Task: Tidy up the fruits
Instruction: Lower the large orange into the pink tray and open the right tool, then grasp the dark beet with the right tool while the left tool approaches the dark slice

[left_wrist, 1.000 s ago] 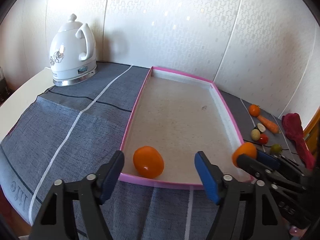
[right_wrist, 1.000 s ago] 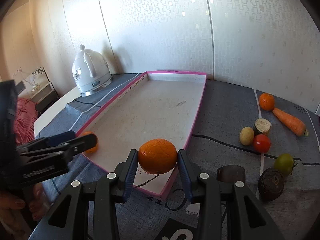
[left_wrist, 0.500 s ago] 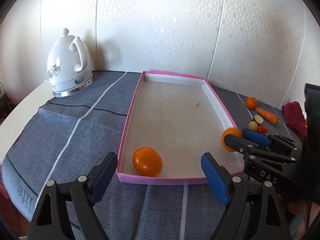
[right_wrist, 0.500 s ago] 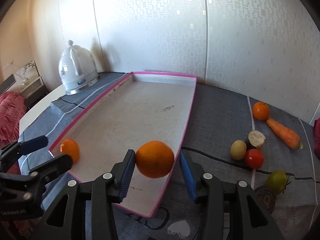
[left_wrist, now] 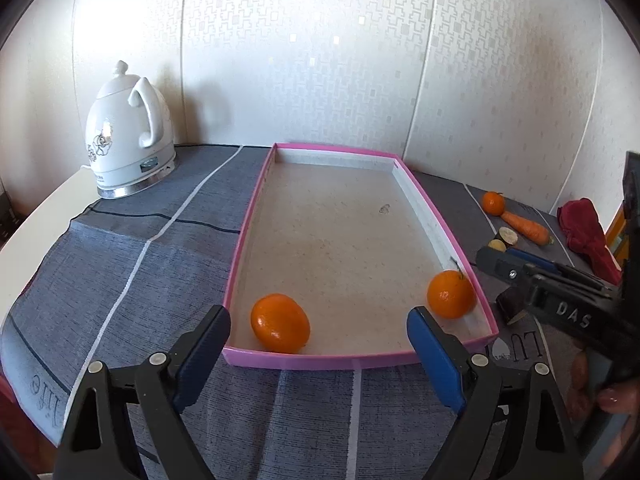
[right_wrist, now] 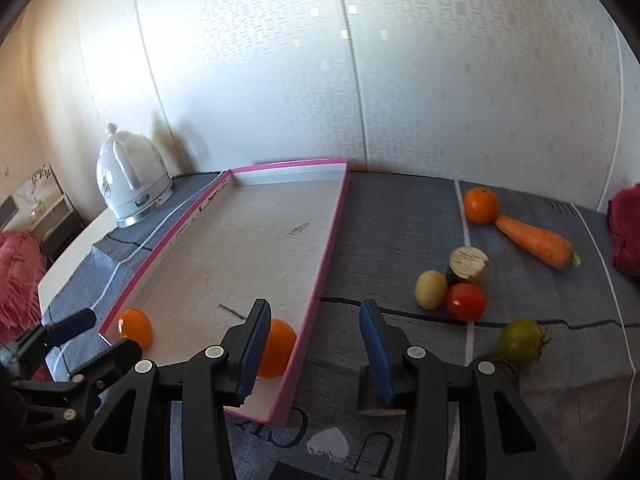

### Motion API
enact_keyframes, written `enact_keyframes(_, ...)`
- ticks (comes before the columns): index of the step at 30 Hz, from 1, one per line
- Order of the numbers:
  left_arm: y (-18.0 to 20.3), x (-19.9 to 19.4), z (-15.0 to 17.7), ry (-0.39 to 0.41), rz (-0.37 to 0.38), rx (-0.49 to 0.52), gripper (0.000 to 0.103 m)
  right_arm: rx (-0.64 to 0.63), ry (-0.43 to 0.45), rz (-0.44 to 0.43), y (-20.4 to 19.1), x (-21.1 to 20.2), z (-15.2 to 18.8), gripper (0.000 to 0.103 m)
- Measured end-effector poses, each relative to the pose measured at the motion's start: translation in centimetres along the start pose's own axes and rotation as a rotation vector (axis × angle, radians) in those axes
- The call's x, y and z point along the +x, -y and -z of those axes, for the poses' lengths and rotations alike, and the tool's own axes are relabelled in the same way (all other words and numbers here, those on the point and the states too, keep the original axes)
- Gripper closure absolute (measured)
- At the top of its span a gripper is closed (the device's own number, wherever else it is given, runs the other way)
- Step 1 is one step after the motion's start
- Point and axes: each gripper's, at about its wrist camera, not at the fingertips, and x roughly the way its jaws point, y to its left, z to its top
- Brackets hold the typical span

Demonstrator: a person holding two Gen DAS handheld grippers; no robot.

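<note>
Item: my right gripper (right_wrist: 316, 346) has just let go its orange (left_wrist: 451, 294), now resting low right in the pink-rimmed tray (left_wrist: 248, 240). Jaws part-open, empty.
Item: my left gripper (left_wrist: 318, 354), jaws opening, empty; its glossy round orange (left_wrist: 280, 323) lies lower centre.
Remaining: third orange (right_wrist: 481, 205), tapered carrot (right_wrist: 536, 242), upper right on woven grey cloth (right_wrist: 400, 220).

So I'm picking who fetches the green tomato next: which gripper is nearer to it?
Right. The right gripper hangs open over the tray's near right edge, with the green tomato close by on its right. The left gripper, jaws opening, is off the tray's near left end.
</note>
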Motion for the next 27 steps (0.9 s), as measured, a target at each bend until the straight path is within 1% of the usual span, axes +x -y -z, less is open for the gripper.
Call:
enact_keyframes(6, 1.2, -0.1, 0.2, -0.002, 0.043, 0.027, 0.013, 0.055, -0.004, -0.001, 1.1, -0.9, 0.1, 0.055)
enact_keyframes(10, 2.5, -0.2, 0.3, 0.007, 0.058, 0.065, 0.013, 0.085, -0.015, 0.015, 2.2, -1.5, 0.5, 0.054)
enact_keyframes(14, 3.8, -0.2, 0.5, -0.002, 0.088, 0.099, 0.012, 0.075, -0.019, 0.041, 2.8, -2.0, 0.8, 0.053)
enact_keyframes(19, 5.6, -0.2, 0.8, 0.004, 0.094, 0.148, 0.010, 0.064, -0.021, 0.078, 3.5, -2.8, 1.1, 0.053)
enact_keyframes(27, 9.0, -0.5, 1.3, 0.025, 0.152, 0.228, 0.010, 0.106, -0.032, 0.093, 5.0, -4.3, 2.1, 0.053)
